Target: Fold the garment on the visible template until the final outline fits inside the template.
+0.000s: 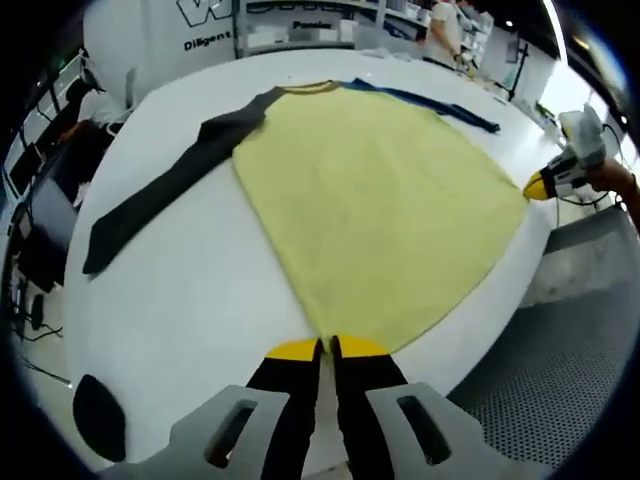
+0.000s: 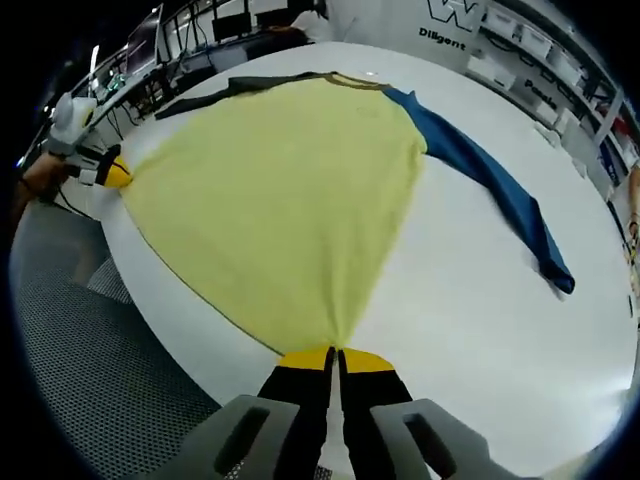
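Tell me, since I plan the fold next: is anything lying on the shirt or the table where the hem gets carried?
Nothing visible does. Both tongs pinch hem corners of the yellow shirt; the white table beside it is bare.

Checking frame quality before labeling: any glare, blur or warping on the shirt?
Left gripper view: shirt sharp, evenly lit, no glare; fisheye bows the table edge. Right gripper view: same even light, soft shadow only under the blue sleeve; background shelves blur slightly.
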Motion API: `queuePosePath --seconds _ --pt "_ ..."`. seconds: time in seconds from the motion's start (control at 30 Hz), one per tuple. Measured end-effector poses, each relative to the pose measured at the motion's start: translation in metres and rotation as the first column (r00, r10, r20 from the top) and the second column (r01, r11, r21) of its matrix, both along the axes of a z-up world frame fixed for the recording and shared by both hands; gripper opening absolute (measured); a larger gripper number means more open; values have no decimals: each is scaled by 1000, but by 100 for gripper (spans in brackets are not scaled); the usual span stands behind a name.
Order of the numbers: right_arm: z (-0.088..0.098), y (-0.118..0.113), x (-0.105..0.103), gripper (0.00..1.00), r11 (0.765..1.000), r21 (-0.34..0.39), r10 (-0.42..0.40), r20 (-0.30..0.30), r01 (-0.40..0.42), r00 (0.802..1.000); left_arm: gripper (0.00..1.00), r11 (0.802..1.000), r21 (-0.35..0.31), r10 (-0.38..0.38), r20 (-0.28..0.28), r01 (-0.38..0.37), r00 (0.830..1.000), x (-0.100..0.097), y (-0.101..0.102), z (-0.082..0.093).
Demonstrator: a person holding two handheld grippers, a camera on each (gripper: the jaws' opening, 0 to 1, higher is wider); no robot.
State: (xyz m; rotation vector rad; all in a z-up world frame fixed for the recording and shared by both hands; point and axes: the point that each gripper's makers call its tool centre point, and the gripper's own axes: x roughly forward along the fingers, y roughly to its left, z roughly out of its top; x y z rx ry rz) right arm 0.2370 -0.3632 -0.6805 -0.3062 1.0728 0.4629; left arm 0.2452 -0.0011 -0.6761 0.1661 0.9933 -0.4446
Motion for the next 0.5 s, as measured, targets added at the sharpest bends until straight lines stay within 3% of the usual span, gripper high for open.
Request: queuePosePath --seconds 0.07,0.2,0.27,0.5 --pt "1 2 -1 1 1000 23 -11 -3 11 1000 12 1000 -14 1 4 -1 1000 0 -2 1" --pt "8 5 2 25 998 65 -22 26 20 999 21 1000 -18 12 26 -12 1000 2 -2 4" --pt "14 5 6 32 997 81 -25 50 21 998 27 999 -35 27 70 -25 997 8 -2 11" --pt "53 -7 47 60 982 176 -107 240 65 965 58 994 -106 58 181 -39 982 23 -7 31"
